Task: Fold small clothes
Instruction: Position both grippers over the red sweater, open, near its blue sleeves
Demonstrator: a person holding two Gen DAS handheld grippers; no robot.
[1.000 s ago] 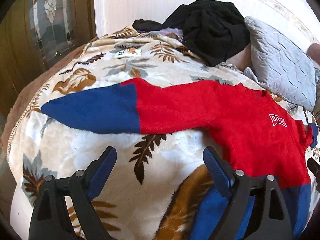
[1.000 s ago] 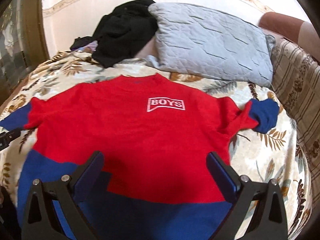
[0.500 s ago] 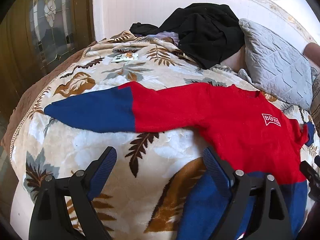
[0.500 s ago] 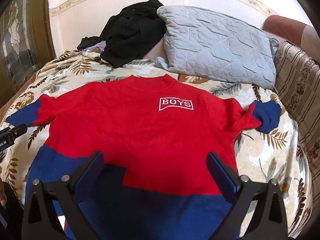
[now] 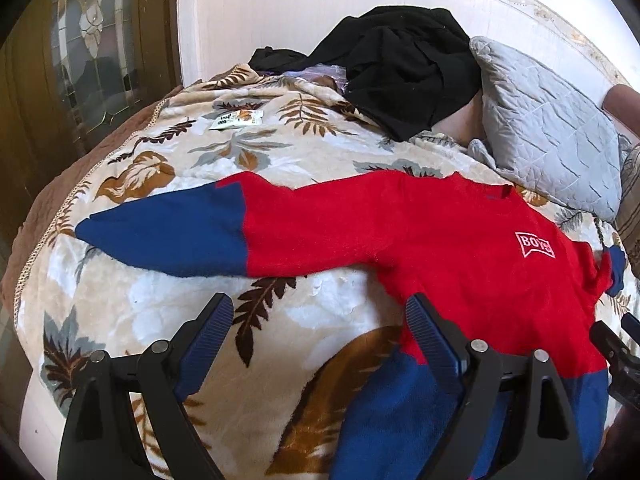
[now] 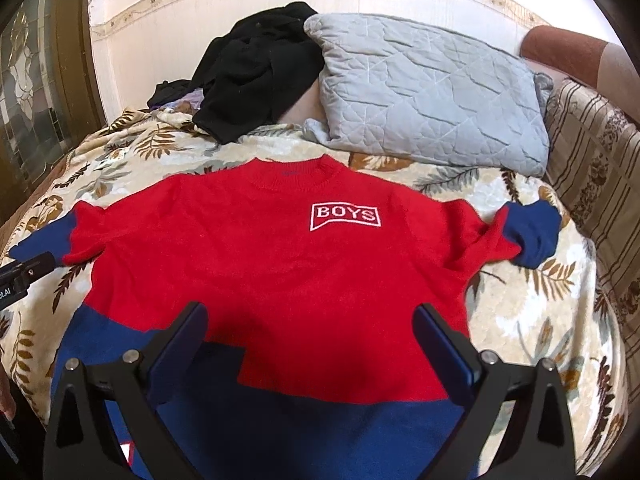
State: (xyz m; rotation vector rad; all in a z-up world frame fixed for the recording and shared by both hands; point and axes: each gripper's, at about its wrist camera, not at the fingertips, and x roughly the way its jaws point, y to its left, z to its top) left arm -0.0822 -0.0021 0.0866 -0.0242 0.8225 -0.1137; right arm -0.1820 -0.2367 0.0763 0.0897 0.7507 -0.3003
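A small red sweater (image 6: 280, 264) with blue cuffs, a blue hem and a white "BOYS" patch (image 6: 345, 216) lies flat, front up, on the leaf-patterned blanket (image 5: 168, 312). Its left sleeve (image 5: 224, 232) stretches straight out with the blue cuff at the end. Its right sleeve (image 6: 528, 232) is bunched and folded short. My left gripper (image 5: 318, 316) is open and empty, above the blanket just below the left sleeve. My right gripper (image 6: 310, 320) is open and empty, above the sweater's lower body.
A grey quilted pillow (image 6: 432, 96) and a heap of black clothes (image 6: 256, 68) lie at the head of the bed. A small paper packet (image 5: 236, 120) lies on the blanket. A wooden glass-paned door (image 5: 80, 48) stands left. A striped cushion (image 6: 600, 184) is right.
Both grippers have pulled back and up a little from the bed; the sweater looks farther away and shows more fully. The sweater has not moved. Both grippers stay open.
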